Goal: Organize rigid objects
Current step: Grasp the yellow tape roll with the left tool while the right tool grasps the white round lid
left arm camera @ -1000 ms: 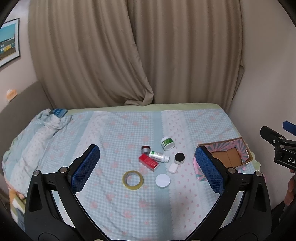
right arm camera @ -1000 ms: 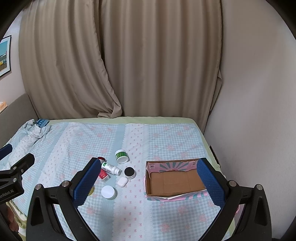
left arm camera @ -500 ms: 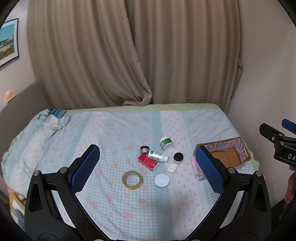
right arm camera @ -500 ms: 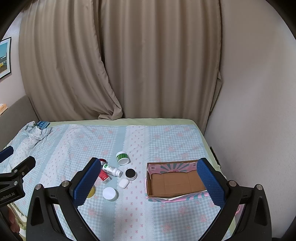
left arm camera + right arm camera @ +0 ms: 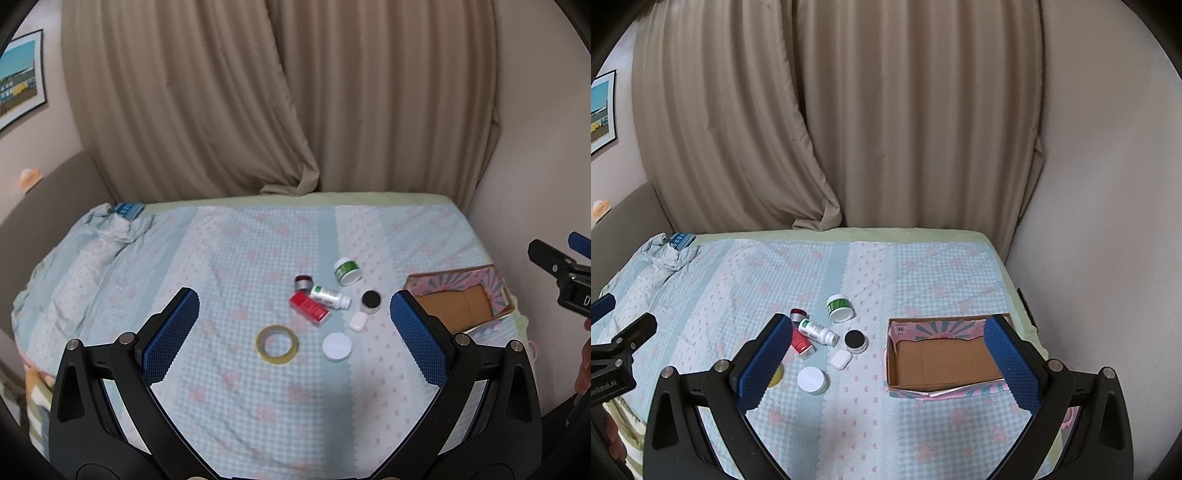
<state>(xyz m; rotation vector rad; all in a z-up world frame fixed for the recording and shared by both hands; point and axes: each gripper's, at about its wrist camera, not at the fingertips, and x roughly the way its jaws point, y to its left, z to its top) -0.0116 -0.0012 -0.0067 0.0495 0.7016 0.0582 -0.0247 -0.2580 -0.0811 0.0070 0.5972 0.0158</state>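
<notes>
**Both grippers waiting high over the bed, nothing picked yet**

The left gripper [image 5: 295,325] and right gripper [image 5: 886,354] are both hanging well above the bedspread [image 5: 229,266] with jaws spread wide and holding nothing. The box [image 5: 938,360] is the landmark: it is sitting open and bare inside, near the bed's right edge.

Left of the box, the items are lying in a loose cluster. Nearest it are the black-lidded jar [image 5: 854,340] and the white case [image 5: 840,359]; a white disc lid [image 5: 812,379] is lying further left and nearer the camera. Beyond those are the bottle [image 5: 817,331] on its side, resting against the red carton [image 5: 802,344], then a small red-topped jar [image 5: 798,314]. The green tub [image 5: 840,307] is tipped over at the far side of the group. The tape roll [image 5: 277,344] is lying furthest from the box.

As a judgement, the step is choosing and descending on a first piece. Starting with the jar or case closest to the box seems wise, since they are standing apart from the others and need the shortest carry. The bottle and carton are touching, so closing on one may nudge the other; the bottle may also roll on soft fabric. The flat disc lid and tape are offering little height to pinch.

Around the bed: beige curtains [image 5: 849,129], a framed picture [image 5: 20,77] on the wall, and rumpled bedding [image 5: 110,229] far left of the box. Nothing is blocking the box mouth.
</notes>
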